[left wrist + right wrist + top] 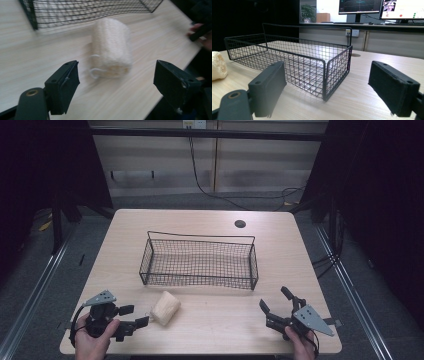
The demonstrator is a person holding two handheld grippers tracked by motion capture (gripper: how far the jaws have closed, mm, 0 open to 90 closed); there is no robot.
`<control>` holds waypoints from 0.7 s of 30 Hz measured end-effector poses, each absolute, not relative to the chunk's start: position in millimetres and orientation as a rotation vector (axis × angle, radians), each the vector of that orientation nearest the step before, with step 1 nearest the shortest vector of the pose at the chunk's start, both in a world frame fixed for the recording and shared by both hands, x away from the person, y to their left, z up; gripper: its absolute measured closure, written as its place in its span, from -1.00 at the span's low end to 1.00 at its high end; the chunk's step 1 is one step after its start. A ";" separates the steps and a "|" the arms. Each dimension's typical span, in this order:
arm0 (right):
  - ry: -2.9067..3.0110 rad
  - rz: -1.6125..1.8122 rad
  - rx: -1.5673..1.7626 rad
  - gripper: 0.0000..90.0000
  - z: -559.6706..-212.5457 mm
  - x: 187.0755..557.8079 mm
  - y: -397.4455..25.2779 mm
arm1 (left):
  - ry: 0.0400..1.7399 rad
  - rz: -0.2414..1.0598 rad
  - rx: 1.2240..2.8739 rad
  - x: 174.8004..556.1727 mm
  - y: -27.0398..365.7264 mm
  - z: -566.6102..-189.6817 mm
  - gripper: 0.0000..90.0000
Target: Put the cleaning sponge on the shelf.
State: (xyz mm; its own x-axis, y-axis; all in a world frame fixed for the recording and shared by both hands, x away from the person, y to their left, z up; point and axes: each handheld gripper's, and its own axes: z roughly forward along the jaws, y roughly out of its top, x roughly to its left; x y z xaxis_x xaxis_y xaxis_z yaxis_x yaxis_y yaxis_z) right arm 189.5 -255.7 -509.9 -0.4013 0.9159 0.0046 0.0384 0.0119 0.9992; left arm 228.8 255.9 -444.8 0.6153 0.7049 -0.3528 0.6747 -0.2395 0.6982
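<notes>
In the high view, a wire basket stood near the middle of a pale wooden table, long side toward the person. A cream loofah lay on the table just in front of the basket's near left corner, apart from it, tilted so one end pointed toward the basket. The left gripper, held in a hand at the table's near left edge, had its jaws spread and aimed at the loofah; the nearer jaw tip sat just beside the loofah's lower end, and contact could not be told. The right gripper, held at the near right edge, had its jaws spread wide over bare table, well apart from the basket and the loofah. In the left gripper view, the loofah lay ahead of and between the two open jaws, blurred, with a small loop at its near end, and neither jaw touched it; the basket stood beyond it and the table ran under both. In the right gripper view, the jaws stood wide apart and held nothing; the basket stood ahead with its near corner between them, and the loofah showed at the left edge, beside the basket's far end on the table.
</notes>
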 end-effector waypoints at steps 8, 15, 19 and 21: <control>1.537 1.488 1.015 -0.70 -509.9 189.3 -255.6 | 1.103 0.052 1.947 229.6 259.5 -446.0 -0.55; 1.534 1.491 1.022 -0.70 -510.0 189.1 -256.0 | 1.105 0.051 1.948 231.2 261.6 -445.7 -0.57; 1.534 1.491 1.022 -0.70 -510.0 189.1 -256.0 | 1.106 0.045 1.983 232.2 259.2 -442.2 -0.57; 1.534 1.491 1.022 -0.70 -510.0 189.1 -256.0 | 1.102 0.050 1.989 232.2 258.3 -440.7 -0.58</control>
State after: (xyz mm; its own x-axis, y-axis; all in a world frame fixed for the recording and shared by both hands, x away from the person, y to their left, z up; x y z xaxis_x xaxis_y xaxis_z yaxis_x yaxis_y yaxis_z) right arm 189.1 -256.0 -510.0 -0.3982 0.9172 0.0145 0.0406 0.0018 0.9992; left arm 232.2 258.3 -440.7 0.6123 0.7147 -0.3380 0.6814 -0.2604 0.6840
